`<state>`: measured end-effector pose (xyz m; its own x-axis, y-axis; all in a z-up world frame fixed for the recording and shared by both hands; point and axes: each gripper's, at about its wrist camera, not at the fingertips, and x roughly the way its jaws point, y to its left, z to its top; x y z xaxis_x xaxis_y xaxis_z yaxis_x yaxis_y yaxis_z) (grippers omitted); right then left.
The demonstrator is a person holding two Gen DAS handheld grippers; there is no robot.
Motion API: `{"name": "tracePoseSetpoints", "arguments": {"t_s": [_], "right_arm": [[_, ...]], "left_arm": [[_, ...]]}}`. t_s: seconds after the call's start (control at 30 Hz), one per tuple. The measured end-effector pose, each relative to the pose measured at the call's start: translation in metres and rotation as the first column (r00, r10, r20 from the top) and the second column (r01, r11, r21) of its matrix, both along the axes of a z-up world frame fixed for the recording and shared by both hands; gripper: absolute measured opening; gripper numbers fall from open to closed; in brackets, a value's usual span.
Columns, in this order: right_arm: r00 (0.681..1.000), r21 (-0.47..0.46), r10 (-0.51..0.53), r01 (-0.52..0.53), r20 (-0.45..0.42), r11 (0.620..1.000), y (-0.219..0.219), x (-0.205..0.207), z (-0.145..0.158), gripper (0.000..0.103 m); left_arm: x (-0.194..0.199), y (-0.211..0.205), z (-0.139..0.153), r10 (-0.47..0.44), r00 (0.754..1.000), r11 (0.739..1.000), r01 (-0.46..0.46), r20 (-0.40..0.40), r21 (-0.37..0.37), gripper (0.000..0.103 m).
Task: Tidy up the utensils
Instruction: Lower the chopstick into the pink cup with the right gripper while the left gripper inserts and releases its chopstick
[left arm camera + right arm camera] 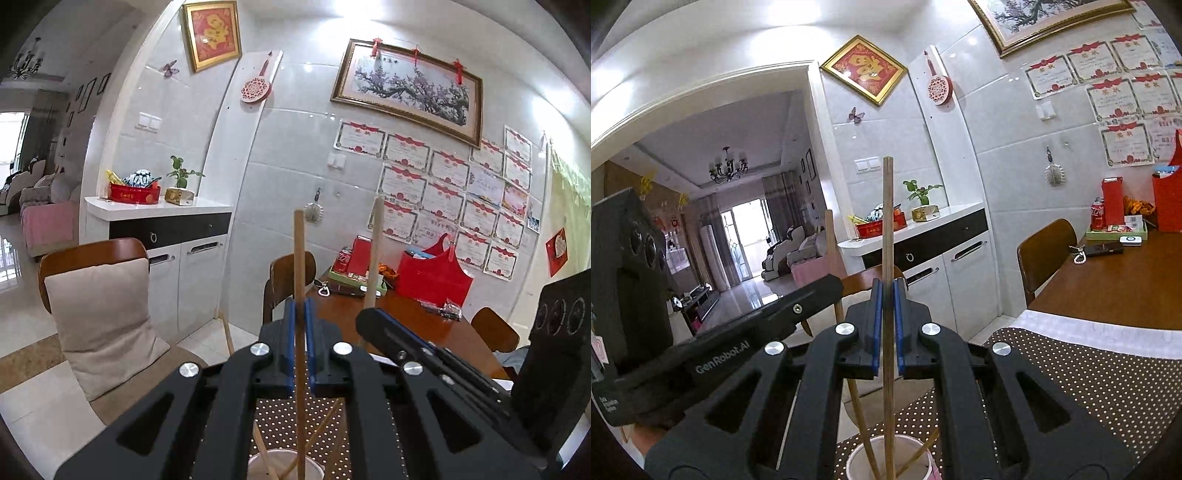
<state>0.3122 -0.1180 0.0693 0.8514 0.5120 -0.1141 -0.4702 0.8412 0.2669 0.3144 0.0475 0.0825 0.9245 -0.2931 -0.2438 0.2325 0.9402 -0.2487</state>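
Wooden chopsticks stand nearly upright in both views, each pinched between blue pads. The left tool (300,332) is clamped on one chopstick (299,258), whose long axis runs almost straight up and down: its top rises well above the pads and its lower end reaches down into a white cup (284,465) at the near edge of the left view. The right tool (887,321) is clamped the same way on a second chopstick (887,229), also vertical, with its lower end inside the same cup (886,461), where a few more sticks lean against the rim.

That cup sits on a dark dotted mat (1089,387) on the bench (1126,284), directly below both tools. Each tool appears in the other's view, so they are just beside one another, the right tool to the right of the left.

Since each stick's axis points into the cup's mouth, the coming move likely turns on that vertical line: judging from this, either tool need only let go or lower straight down, and neither looks clearly nearer the cup.
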Motion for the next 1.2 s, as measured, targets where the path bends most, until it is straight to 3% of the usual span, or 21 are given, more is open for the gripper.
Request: {"name": "tracePoseSetpoints", "arguments": {"t_s": [0.37,0.67,0.77,1.13,1.2], "right_arm": [[0.999,-0.016,-0.004,0.003,-0.040,1.000,-0.002,0.001,-0.035,0.006],[0.996,-0.032,0.000,-0.003,-0.088,0.999,-0.008,-0.015,-0.055,0.006],[0.995,-0.043,0.000,-0.005,-0.098,0.999,-0.008,-0.022,-0.060,0.007],[0.988,-0.071,-0.024,0.013,-0.155,0.997,-0.012,-0.037,-0.072,0.007],[0.986,-0.081,-0.035,0.022,-0.163,0.996,-0.011,-0.041,-0.072,0.011]], "left_arm": [[-0.001,-0.011,-0.035,0.000,0.999,0.997,0.004,-0.052,0.071,0.006],[-0.012,-0.013,-0.048,-0.013,0.995,0.997,0.020,-0.097,0.068,0.007],[-0.018,-0.012,-0.050,-0.012,0.994,0.997,0.020,-0.106,0.073,0.022],[-0.042,-0.006,-0.056,0.018,0.990,0.996,-0.007,-0.137,0.083,0.033],[-0.047,-0.006,-0.057,0.021,0.989,0.996,-0.008,-0.144,0.092,0.036]]}}
